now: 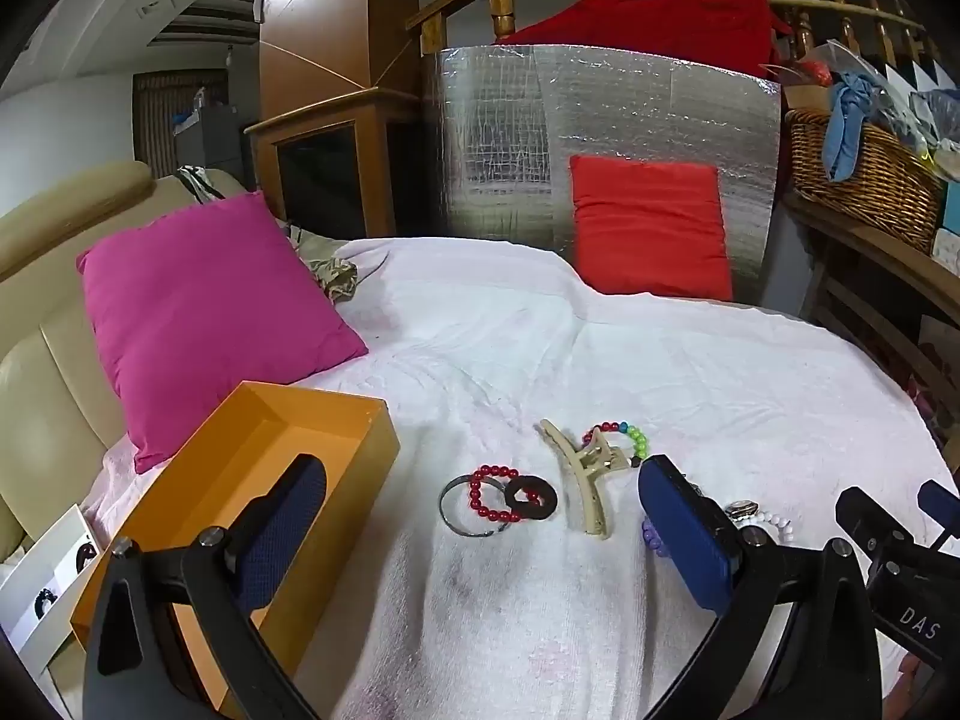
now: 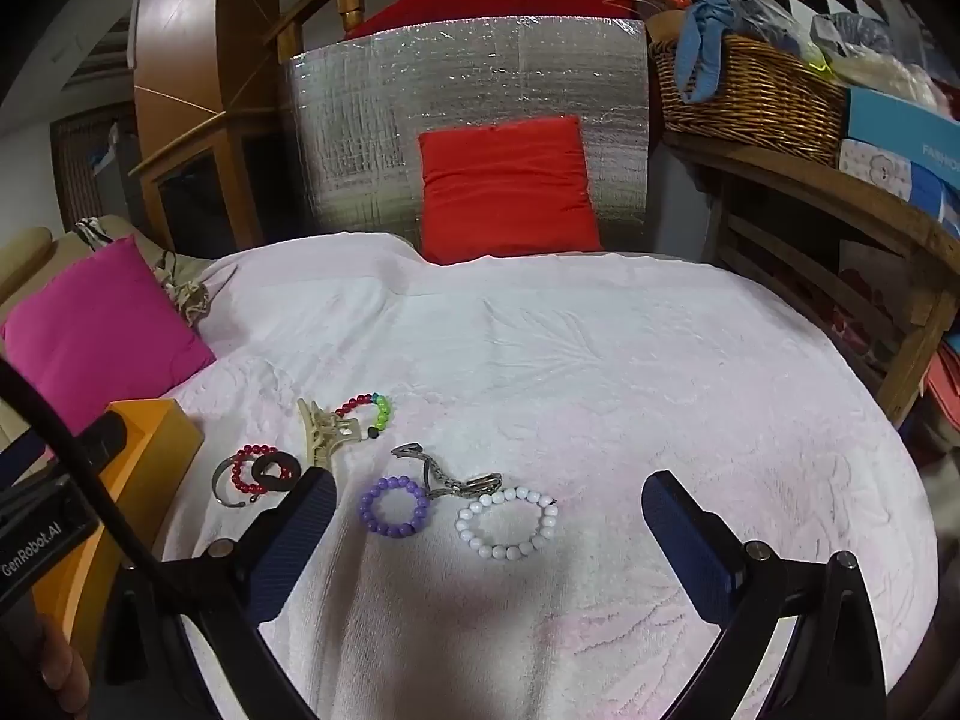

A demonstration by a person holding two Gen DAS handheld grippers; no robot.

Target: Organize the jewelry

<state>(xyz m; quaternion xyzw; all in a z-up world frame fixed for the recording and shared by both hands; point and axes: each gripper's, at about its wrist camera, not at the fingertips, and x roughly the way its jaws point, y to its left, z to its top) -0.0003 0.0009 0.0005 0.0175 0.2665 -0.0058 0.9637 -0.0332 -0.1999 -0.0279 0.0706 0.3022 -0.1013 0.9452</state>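
Note:
Jewelry lies on a white towel (image 1: 690, 372). In the left wrist view a red bead bracelet (image 1: 493, 495) overlaps a metal bangle (image 1: 465, 507) and a black ring (image 1: 530, 499), beside a beige hair claw (image 1: 585, 480) and a multicolour bead bracelet (image 1: 624, 438). An open orange box (image 1: 252, 498) stands at left. My left gripper (image 1: 480, 531) is open and empty above them. In the right wrist view a purple bracelet (image 2: 393, 506), a white bracelet (image 2: 507, 522) and a metal watch (image 2: 447, 474) lie ahead of my open, empty right gripper (image 2: 489, 531).
A pink cushion (image 1: 204, 318) lies at the left on a beige sofa (image 1: 36, 396). A red cushion (image 1: 651, 228) leans on a silver foil panel (image 1: 600, 120) at the back. A wicker basket (image 2: 744, 90) sits on a wooden shelf at right.

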